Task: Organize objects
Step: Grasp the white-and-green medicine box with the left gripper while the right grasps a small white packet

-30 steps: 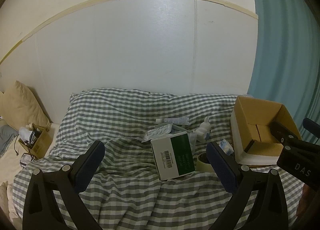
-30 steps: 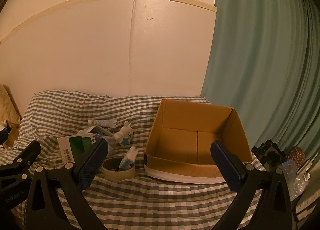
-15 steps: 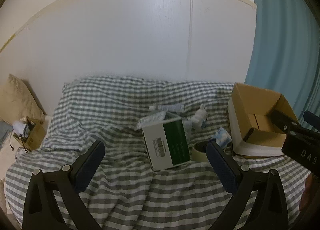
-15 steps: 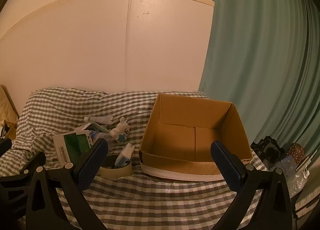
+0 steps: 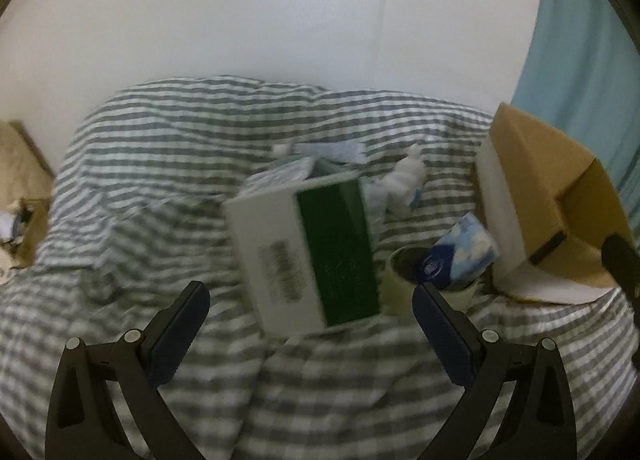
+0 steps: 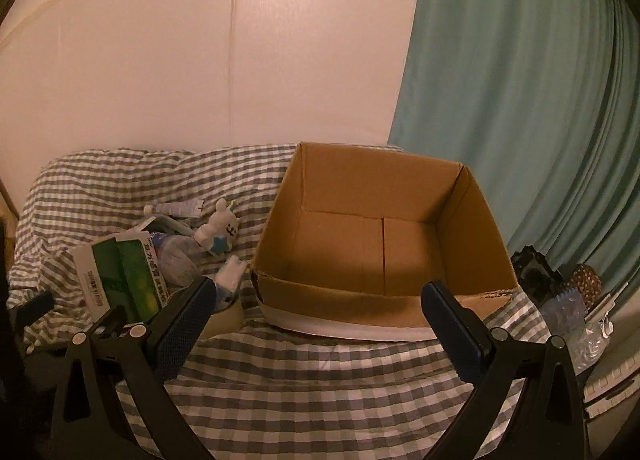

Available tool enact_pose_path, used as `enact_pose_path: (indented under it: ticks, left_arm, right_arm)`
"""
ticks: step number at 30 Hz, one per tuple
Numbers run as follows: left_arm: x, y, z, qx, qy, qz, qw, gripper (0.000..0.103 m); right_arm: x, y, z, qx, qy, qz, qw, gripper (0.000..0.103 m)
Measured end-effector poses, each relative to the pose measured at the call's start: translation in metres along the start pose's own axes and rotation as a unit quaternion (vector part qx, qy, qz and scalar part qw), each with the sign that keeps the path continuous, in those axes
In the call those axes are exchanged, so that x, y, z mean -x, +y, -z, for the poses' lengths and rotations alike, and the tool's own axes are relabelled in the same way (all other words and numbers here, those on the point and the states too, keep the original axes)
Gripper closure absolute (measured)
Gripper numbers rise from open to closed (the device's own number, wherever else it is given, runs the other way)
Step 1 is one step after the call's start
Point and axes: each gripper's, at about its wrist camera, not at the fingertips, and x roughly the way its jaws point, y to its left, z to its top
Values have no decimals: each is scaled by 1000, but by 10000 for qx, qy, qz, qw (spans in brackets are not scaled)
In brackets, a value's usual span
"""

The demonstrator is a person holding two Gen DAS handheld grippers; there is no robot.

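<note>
left gripper [image 5: 308, 324]: fingers hanging wide open, gripping nothing, pointing at the green-and-white box [image 5: 308, 252]
right gripper [image 6: 316, 320]: fingers gaping open too, facing the cardboard box [image 6: 380, 244]
box spot: lying on the bed [image 5: 160, 163], just beside the tape roll [image 5: 396, 284]

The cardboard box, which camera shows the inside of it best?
The right wrist view. It looks down into the cardboard box, showing its bare floor and all four inner walls, with nothing in it. The left wrist view catches the cardboard box only at the right edge, mostly its outer side and white band, blurred by motion.
</note>
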Motion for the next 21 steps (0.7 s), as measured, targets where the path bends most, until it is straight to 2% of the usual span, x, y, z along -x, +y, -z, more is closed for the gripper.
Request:
enact_pose_path:
  ticks: [6, 8, 10, 12, 14, 15, 18, 21]
  left_arm:
    - [-29, 8, -17, 321, 218, 117, 9992, 0]
    - [-42, 10, -20, 451, 384, 341, 9977, 0]
    - [-56, 8, -20, 437, 577, 373, 9967, 0]
    - [-64, 11, -20, 442, 579, 490, 9961, 1]
    - [-66, 20, -18, 602, 595, 579, 9947, 22]
    - [-62, 27, -16, 760, 561, 640, 9935, 25]
    - [-37, 49, -11, 1098, 235, 972, 9889, 25]
    - [-2, 68, -8, 1122, -168, 971, 9888, 25]
  right_arm:
    - [-4, 3, 0, 2, -42, -2, 10000, 0]
    - [-6, 6, 0, 40, -27, 7, 10000, 0]
    - [-9, 8, 1, 101, 2, 26, 9999, 0]
    - [-11, 10, 1, 159, 63, 49, 9998, 0]
    - [-8, 12, 0, 169, 64, 37, 9998, 0]
    - [-7, 13, -1, 149, 115, -77, 9998, 0]
    - [4, 16, -8, -77, 297, -666, 9973, 0]
    - [15, 25, -13, -135, 336, -957, 9947, 0]
